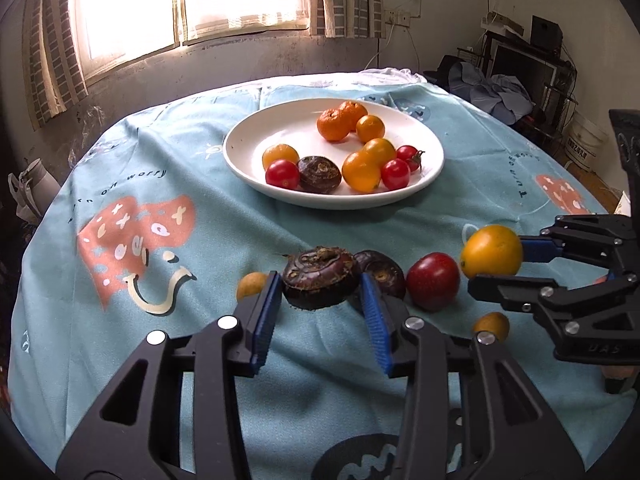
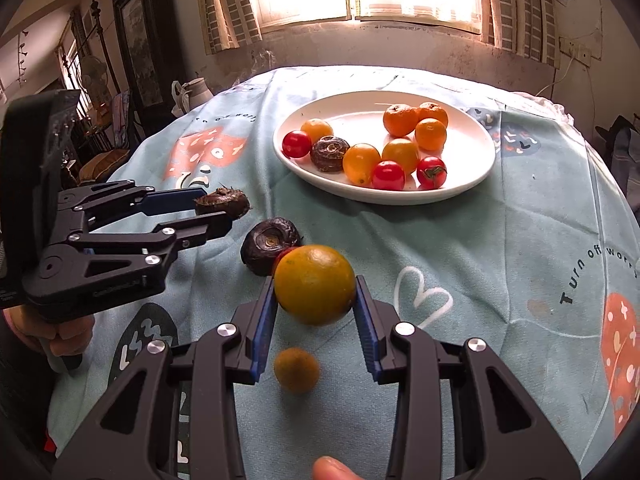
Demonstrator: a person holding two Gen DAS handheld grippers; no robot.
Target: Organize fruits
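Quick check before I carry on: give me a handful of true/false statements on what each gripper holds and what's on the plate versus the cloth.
1. The left gripper holds a water chestnut. True.
2. The right gripper is empty. False: it grips a yellow tomato.
3. The plate is empty. False: it holds fruit, including tangerines.
4. A red tomato lies on the cloth. True.
5. Two small longans lie on the cloth. True.

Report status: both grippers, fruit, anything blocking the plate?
Left gripper shut on water chestnut. Right gripper shut on yellow tomato. Plate ahead, half filled, path unblocked.
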